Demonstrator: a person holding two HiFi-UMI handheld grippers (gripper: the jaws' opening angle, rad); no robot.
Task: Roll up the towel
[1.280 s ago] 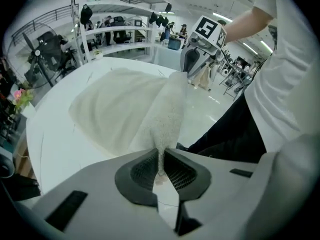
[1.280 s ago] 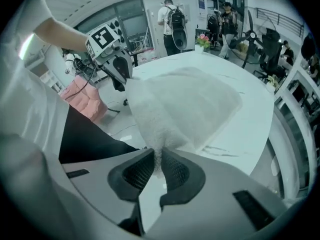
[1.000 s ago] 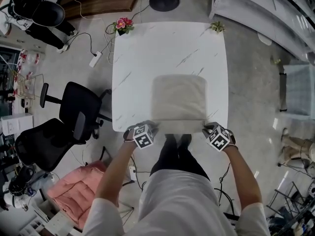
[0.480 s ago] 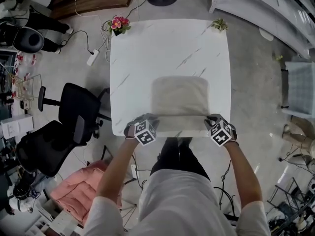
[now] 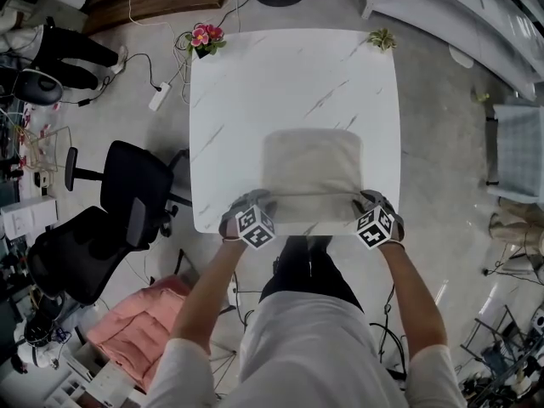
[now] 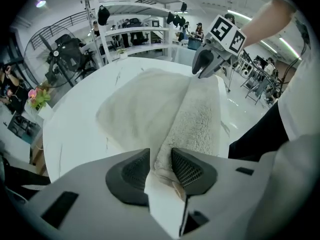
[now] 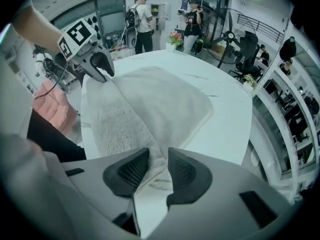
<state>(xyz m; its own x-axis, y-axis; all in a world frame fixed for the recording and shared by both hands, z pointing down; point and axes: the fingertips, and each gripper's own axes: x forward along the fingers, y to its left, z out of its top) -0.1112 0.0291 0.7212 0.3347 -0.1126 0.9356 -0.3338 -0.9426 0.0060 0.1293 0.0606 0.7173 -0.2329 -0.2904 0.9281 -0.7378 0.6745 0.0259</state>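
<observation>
As the pads [image 6: 187, 170] of the left gripper [image 6: 159, 157] have just been opening, the towel's folded end is left lying loose between them, no longer pinched. The same is seen at the right gripper [image 7: 159, 158], whose jaws have also been parting around the fold.

Compared with 1 second ago, both grippers have been brought inward from the tabletop's near edge, and the towel's near end has been turned over into 1 thick strip [image 6: 197, 116]. The first turn is judged laid and released, so a fresh hold would be needed.

The towel [image 5: 310, 164] lies in the near half of the tabletop [image 5: 255, 83], with the strip just inside the near edge. Flowers [image 5: 204, 39] at the far left corner and a green plant [image 5: 382, 40] at the far right corner are kept well apart from it, so the rolling path is judged unblocked. 2 black chairs [image 5: 127, 189] are seen on the floor beside the left edge.
</observation>
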